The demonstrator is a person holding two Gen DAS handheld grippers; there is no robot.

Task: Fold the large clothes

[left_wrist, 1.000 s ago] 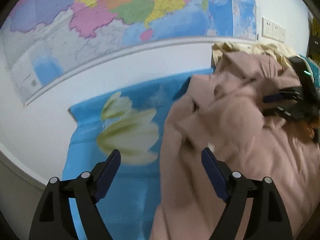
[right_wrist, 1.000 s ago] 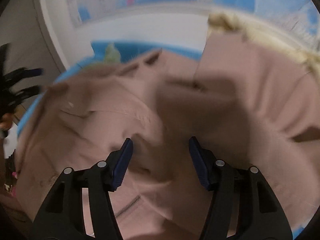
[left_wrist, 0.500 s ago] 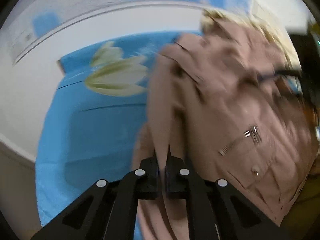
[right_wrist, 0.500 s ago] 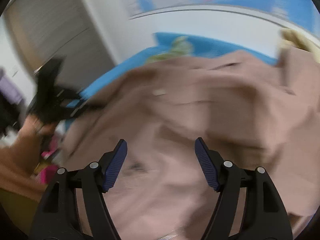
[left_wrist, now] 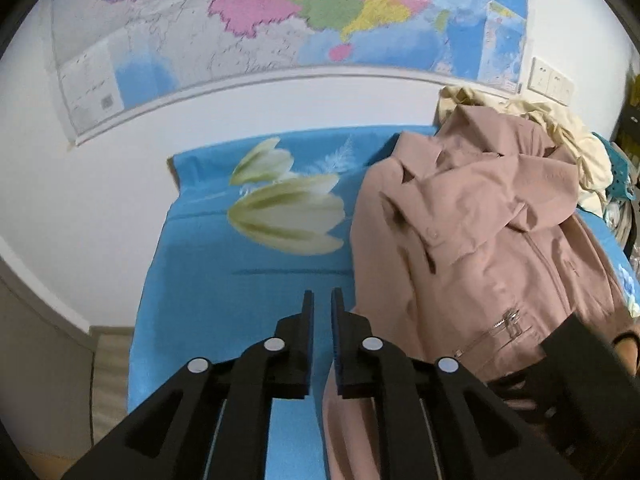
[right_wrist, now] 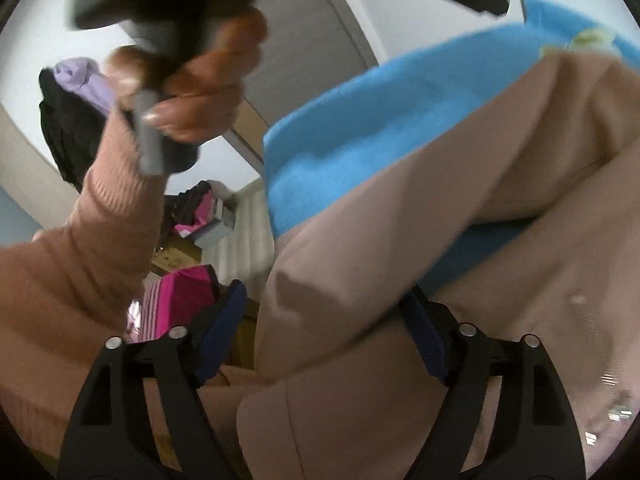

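Pink jacket lies crumpled on the right half of the bed, on a blue sheet printed with white flowers; cream cloth is heaped behind it near the wall. Wall map above.

Left gripper: jaws nearly together and opening, a narrow gap showing sheet between the pads, nothing held; jacket edge just to its right.

Right gripper: jaws apart and closing, a jacket fold between them, pads not visibly pressing. The left hand shows at upper left in the right wrist view.
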